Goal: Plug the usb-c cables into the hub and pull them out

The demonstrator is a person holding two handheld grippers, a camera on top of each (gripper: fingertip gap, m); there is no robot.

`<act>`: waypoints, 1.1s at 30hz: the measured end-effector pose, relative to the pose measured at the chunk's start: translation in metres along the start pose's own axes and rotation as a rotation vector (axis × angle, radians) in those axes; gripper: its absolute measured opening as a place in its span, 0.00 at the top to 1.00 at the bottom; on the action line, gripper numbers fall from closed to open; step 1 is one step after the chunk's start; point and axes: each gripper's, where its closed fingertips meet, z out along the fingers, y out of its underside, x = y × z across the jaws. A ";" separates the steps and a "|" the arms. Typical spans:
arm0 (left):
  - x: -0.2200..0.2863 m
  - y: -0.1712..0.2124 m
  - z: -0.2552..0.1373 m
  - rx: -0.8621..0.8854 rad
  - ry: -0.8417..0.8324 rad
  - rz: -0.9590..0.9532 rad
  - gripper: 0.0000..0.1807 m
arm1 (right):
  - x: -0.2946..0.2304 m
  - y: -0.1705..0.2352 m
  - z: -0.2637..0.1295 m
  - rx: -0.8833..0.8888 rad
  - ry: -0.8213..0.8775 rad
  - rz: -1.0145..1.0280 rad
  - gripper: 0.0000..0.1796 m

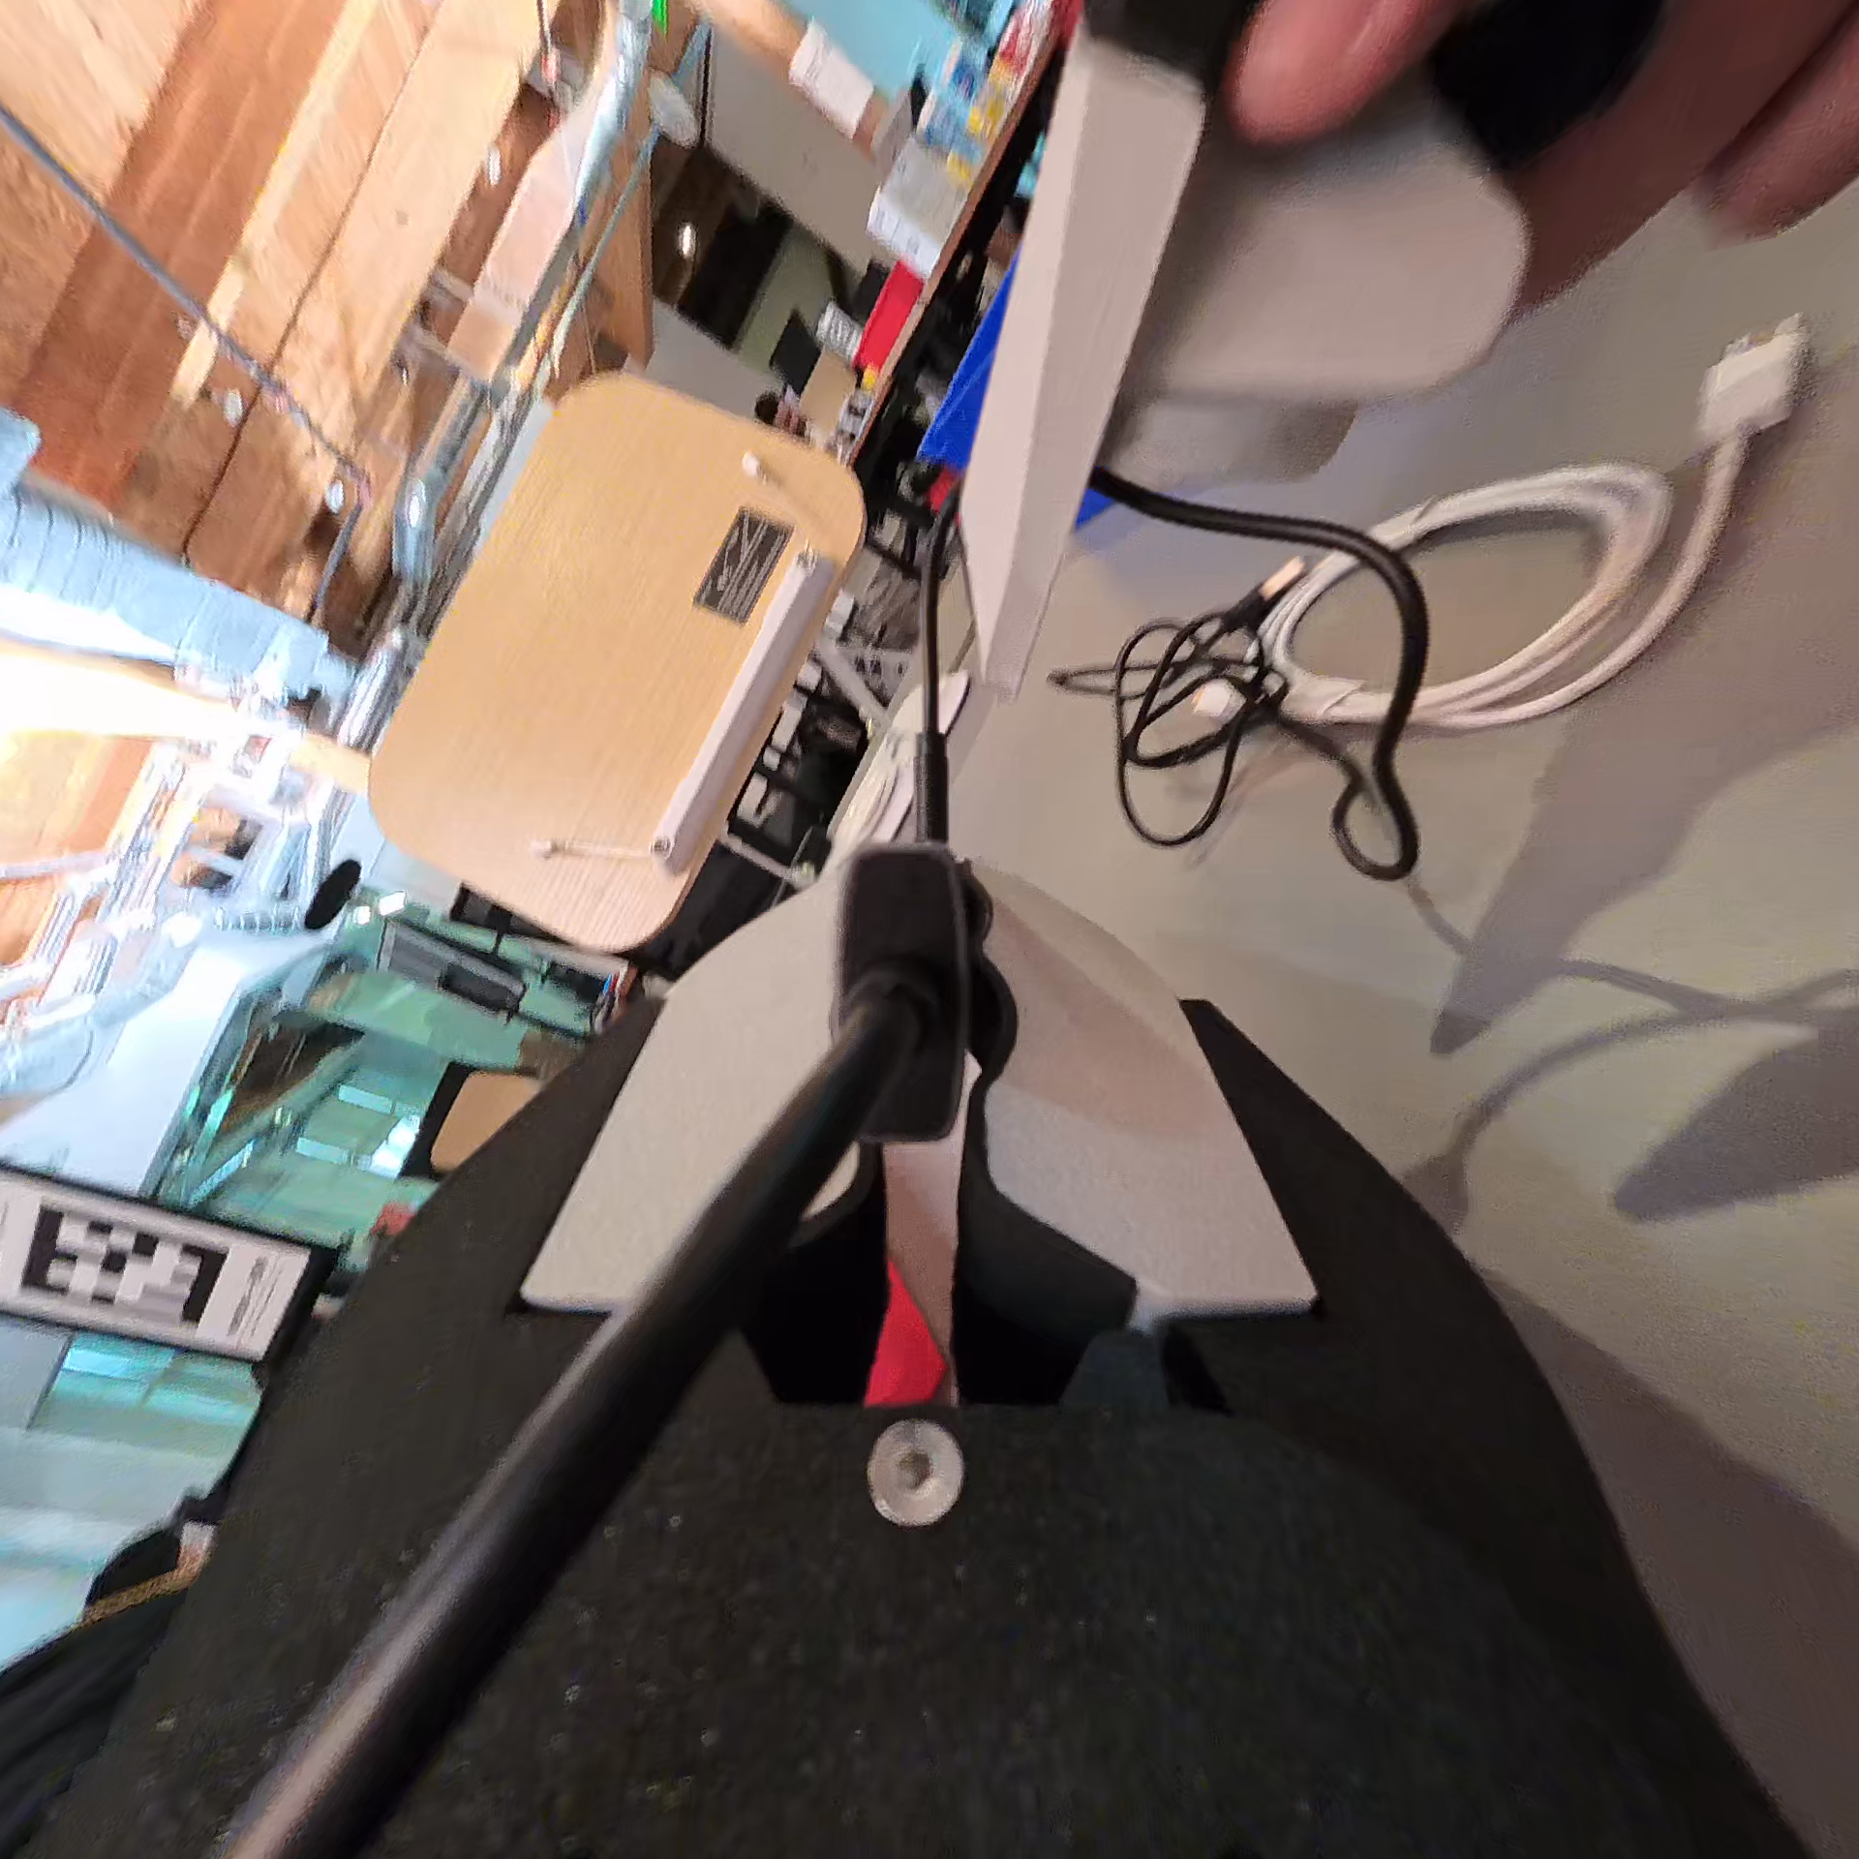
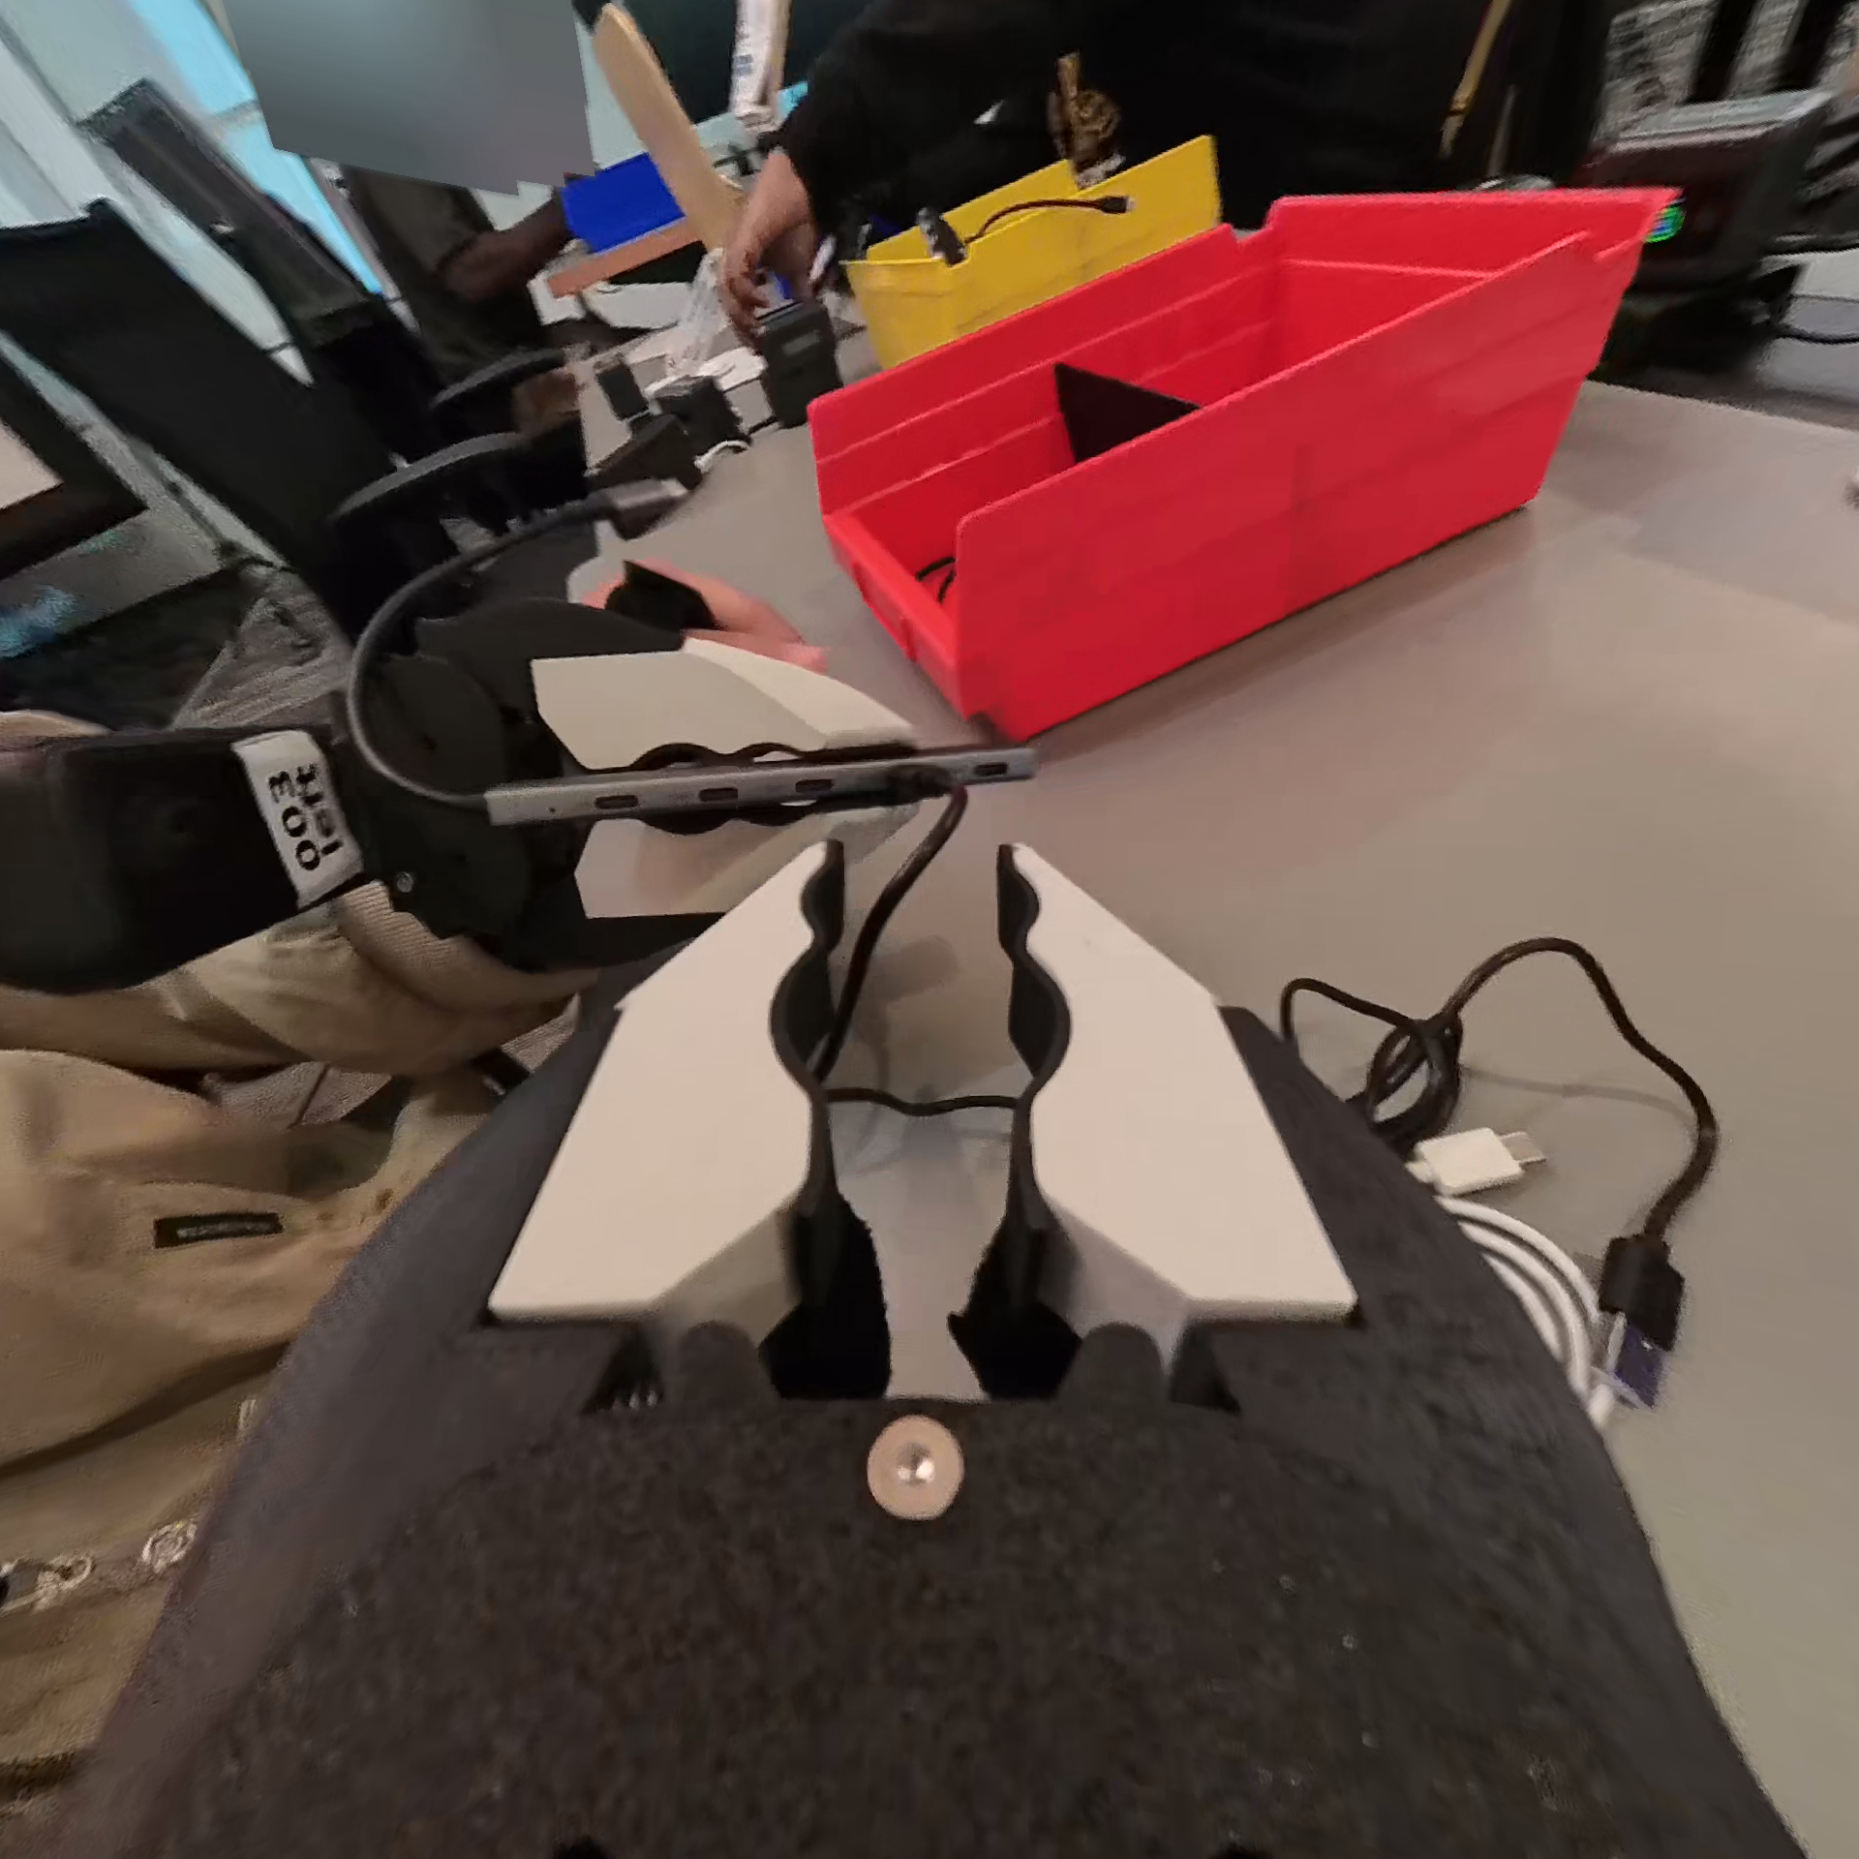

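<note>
My left gripper (image 1: 936, 905) is shut on the slim grey hub (image 2: 724, 795), which it holds level above the table and which shows end-on in the left wrist view (image 1: 900, 996). A black usb-c cable (image 2: 885, 915) is plugged into a port near the hub's far end and hangs down between the fingers of my right gripper (image 2: 920, 885). That gripper is open, just in front of the hub, and the cable runs loose through its gap. The hub's own thick lead (image 1: 604, 1358) trails back towards the left camera. My right gripper also shows in the left wrist view (image 1: 1107, 423), with a hand on it.
A red bin (image 2: 1257, 523) stands on the grey table (image 2: 1408, 805) behind the hub, with a yellow bin (image 2: 1006, 272) farther back. Loose black cable (image 2: 1509, 1016) and a coiled white cable with its plug (image 2: 1474, 1157) lie to my right. A person stands at the back near office chairs. My two grippers' fingertips are within a few centimetres of each other.
</note>
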 end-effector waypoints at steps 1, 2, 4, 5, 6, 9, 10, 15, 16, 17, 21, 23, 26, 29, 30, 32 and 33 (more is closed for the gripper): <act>0.002 -0.004 -0.001 0.021 0.007 0.008 0.94 | -0.002 0.002 0.001 -0.012 -0.023 -0.002 0.83; 0.003 -0.006 -0.002 0.035 0.010 0.017 0.94 | -0.004 0.002 0.002 -0.011 -0.038 -0.010 0.83; 0.005 -0.010 -0.003 0.045 0.013 0.028 0.94 | -0.004 0.001 0.004 -0.007 -0.047 -0.018 0.83; 0.005 -0.011 -0.003 0.049 0.016 0.027 0.94 | -0.004 0.002 0.005 -0.018 -0.048 -0.023 0.84; 0.005 -0.012 -0.003 0.056 0.014 0.026 0.94 | -0.006 0.003 0.005 -0.019 -0.053 -0.033 0.84; 0.006 -0.013 -0.004 0.068 0.022 0.023 0.94 | -0.007 0.002 0.006 -0.011 -0.044 -0.054 0.86; 0.005 -0.014 -0.004 0.075 0.020 0.022 0.94 | -0.009 0.001 0.006 -0.010 -0.050 -0.051 0.88; 0.008 -0.021 -0.007 0.107 0.032 0.032 0.94 | -0.013 -0.002 0.007 0.010 -0.064 -0.053 0.89; 0.009 -0.022 -0.007 0.108 0.031 0.037 0.94 | -0.015 -0.002 0.008 0.006 -0.070 -0.051 0.90; 0.010 -0.022 -0.006 0.098 0.031 0.044 0.94 | -0.016 0.001 0.010 -0.011 -0.077 -0.051 0.93; 0.010 -0.021 -0.006 0.089 0.029 0.039 0.94 | -0.016 0.002 0.010 -0.018 -0.058 -0.057 0.94; 0.007 -0.020 -0.005 0.078 0.017 0.038 0.94 | -0.015 0.001 0.009 -0.011 -0.049 -0.061 0.93; 0.006 -0.020 -0.007 0.091 0.023 0.026 0.94 | -0.017 0.000 0.008 -0.012 -0.068 -0.049 0.94; 0.007 -0.019 -0.008 0.082 0.030 0.033 0.94 | -0.017 0.002 0.010 -0.029 -0.071 -0.048 0.94; 0.007 -0.019 -0.008 0.081 0.034 0.030 0.94 | -0.018 0.003 0.010 -0.034 -0.080 -0.043 0.94; 0.008 -0.019 -0.009 0.080 0.041 0.033 0.94 | -0.019 0.003 0.010 -0.038 -0.103 -0.025 0.94; 0.008 -0.018 -0.008 0.078 0.046 0.037 0.94 | -0.019 0.004 0.010 -0.042 -0.107 -0.022 0.94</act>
